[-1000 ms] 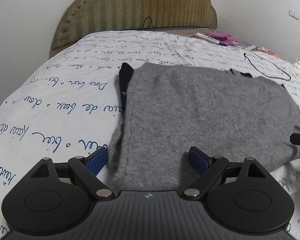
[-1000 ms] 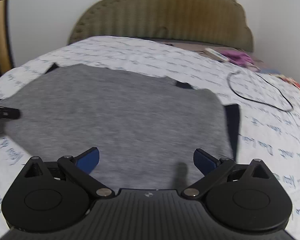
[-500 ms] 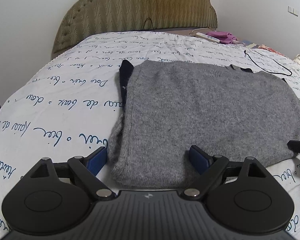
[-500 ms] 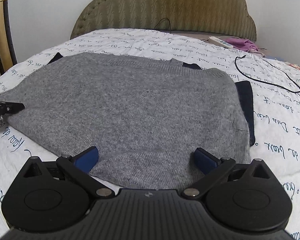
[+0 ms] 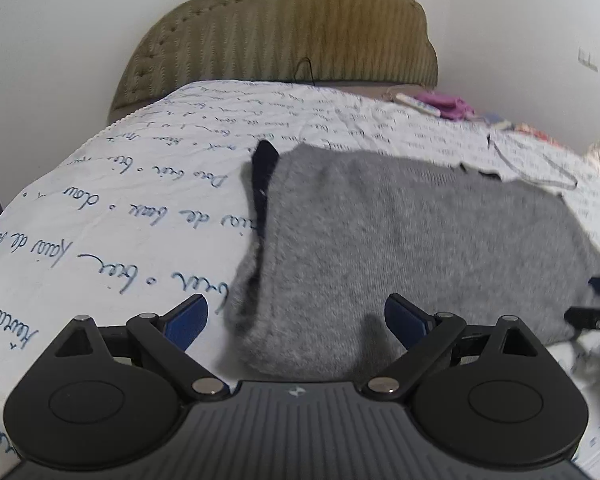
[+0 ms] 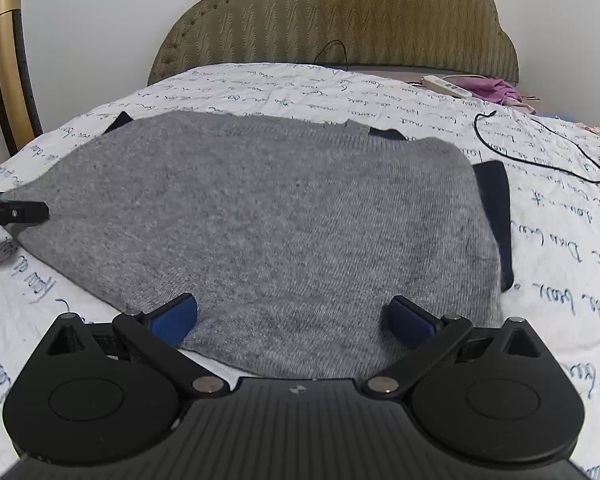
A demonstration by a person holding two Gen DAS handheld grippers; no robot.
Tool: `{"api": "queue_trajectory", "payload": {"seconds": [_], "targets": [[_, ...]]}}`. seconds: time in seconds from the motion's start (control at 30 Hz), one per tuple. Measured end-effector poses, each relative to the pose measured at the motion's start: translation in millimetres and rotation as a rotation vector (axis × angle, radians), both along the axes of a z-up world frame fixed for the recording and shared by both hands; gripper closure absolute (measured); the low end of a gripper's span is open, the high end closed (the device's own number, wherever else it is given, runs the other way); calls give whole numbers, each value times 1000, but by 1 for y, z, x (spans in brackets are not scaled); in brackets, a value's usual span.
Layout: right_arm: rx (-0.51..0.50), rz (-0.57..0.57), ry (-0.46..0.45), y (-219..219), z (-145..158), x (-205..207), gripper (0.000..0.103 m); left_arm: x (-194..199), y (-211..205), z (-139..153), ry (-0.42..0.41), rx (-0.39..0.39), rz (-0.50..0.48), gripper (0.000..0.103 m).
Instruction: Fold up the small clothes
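Left wrist: left claw [image 5: 296, 322] spread wide, empty, straddling near-left corner of grey sweater [image 5: 400, 248] flat on bed [image 5: 100, 216]; navy cuff [image 5: 262, 184] poking out. Right wrist: right claw [image 6: 292, 320] also released over near hem of sweater. Looks pre-fold; next both pinch hem corners. Bedsheet script, "de" legible, rest unreadable

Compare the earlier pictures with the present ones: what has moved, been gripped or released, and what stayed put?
Only the left gripper and right gripper drifted slightly near the sweater's near edge; both stay open, gripping nothing. The grey sweater stays flat on the bedspread, and the black cable is unmoved.
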State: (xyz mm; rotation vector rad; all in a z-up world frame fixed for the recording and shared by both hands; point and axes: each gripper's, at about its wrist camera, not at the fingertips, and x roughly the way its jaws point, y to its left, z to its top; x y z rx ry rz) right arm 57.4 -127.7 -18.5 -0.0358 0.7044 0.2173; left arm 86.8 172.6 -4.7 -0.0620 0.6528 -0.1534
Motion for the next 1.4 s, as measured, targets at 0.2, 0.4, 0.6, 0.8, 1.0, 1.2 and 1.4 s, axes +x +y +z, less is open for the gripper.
{"api": "queue_trajectory", "payload": {"seconds": [0.2,0.4,0.6,0.8,1.0,1.2,1.4], "targets": [[-2,56,-81,18,32,-7,0,21,24,25,14,-98,11,7],[-128,202,-152,71,48,-17,0,63,31,37,95,-163,-27,7],[-280,301,-205,120,42,-28,1,106,35,32,181,-213,-26,7],[-350,371,-222,158,29,-36,2,147,44,21,250,-332,-19,7],[-484,438,-281,205,10,-40,15,177,48,5,317,-472,-39,7],[-602,421,-381,240,0,-31,20,196,46,-5,342,-572,-73,8],[-680,405,-452,269,-9,-19,33,212,37,-13,354,-564,-76,41]]}}
